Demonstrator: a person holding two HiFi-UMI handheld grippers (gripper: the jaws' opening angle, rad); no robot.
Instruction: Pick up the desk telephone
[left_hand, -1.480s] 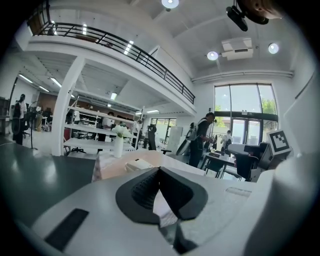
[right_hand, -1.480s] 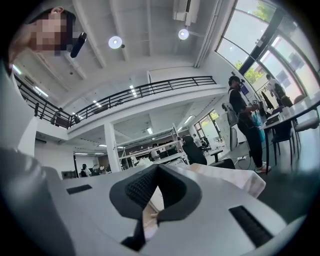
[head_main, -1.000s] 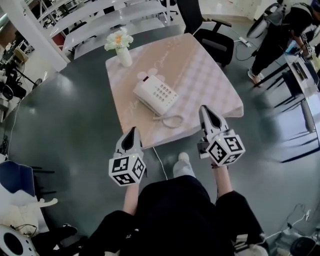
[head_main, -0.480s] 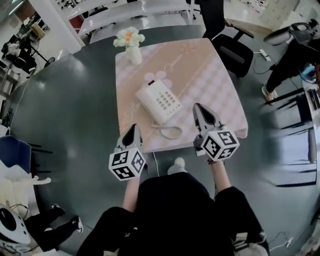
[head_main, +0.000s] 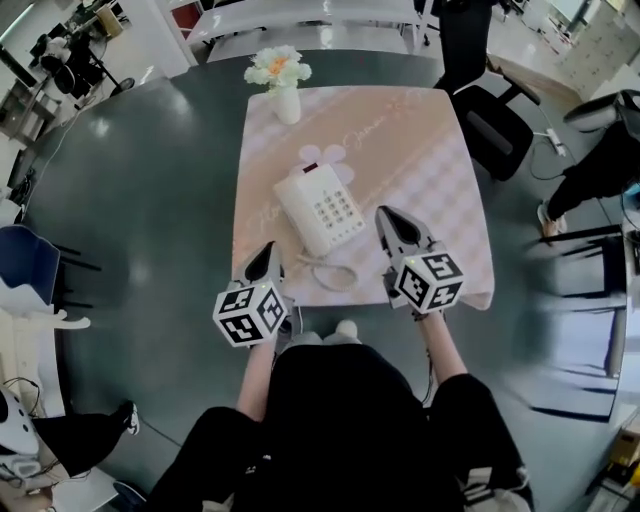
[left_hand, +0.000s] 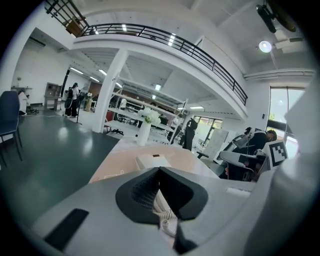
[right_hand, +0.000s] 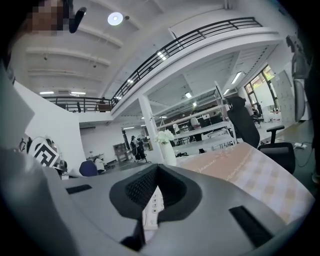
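Each gripper's own view is showing only a sliver of the white telephone (head_main: 318, 207). It is lying keypad-up on the worktop (head_main: 440, 200), near end between left gripper (head_main: 264, 256) and right gripper (head_main: 388, 216), both with fingers closed and empty.

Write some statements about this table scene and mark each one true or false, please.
1. The desk telephone rests on the table. True.
2. The right tongs grip the telephone. False: they are shut on nothing.
3. A vase of flowers stands near the table's far edge. True.
4. The left tongs are wide open. False: they are shut and empty.
5. The coiled cord lies beside the vase. False: it lies on the telephone's near side.
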